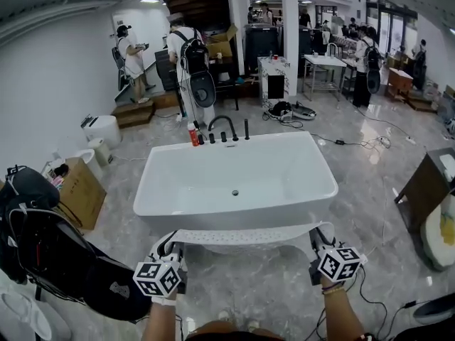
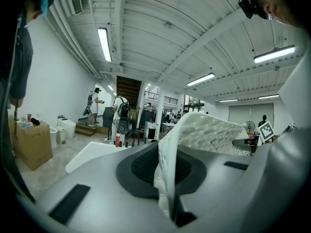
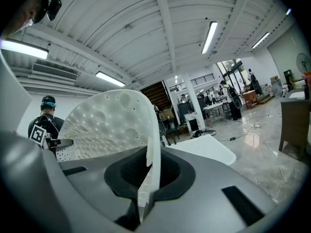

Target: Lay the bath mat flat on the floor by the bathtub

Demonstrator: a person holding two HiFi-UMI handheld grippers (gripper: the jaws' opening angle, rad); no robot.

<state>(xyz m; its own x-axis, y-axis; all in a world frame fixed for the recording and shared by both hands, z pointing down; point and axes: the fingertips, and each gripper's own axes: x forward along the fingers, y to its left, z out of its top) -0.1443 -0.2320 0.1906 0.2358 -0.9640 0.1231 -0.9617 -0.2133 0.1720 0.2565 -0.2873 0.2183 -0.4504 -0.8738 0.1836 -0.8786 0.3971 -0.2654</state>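
Mat [image 1: 245, 236] hangs stretched left to right, long axis along the tub [image 1: 213, 183] near side; left tool [image 1: 171, 246] and right tool [image 1: 317, 239] each clamp one end.

Bathtub [image 1: 213, 172] front wall behind bath mat [image 1: 245, 236] (partly), cabinet [image 1: 425, 189] cut off

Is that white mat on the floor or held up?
Held up, spread: the left hand-held gripper and right hand-held gripper each pinch one end of the bath mat.
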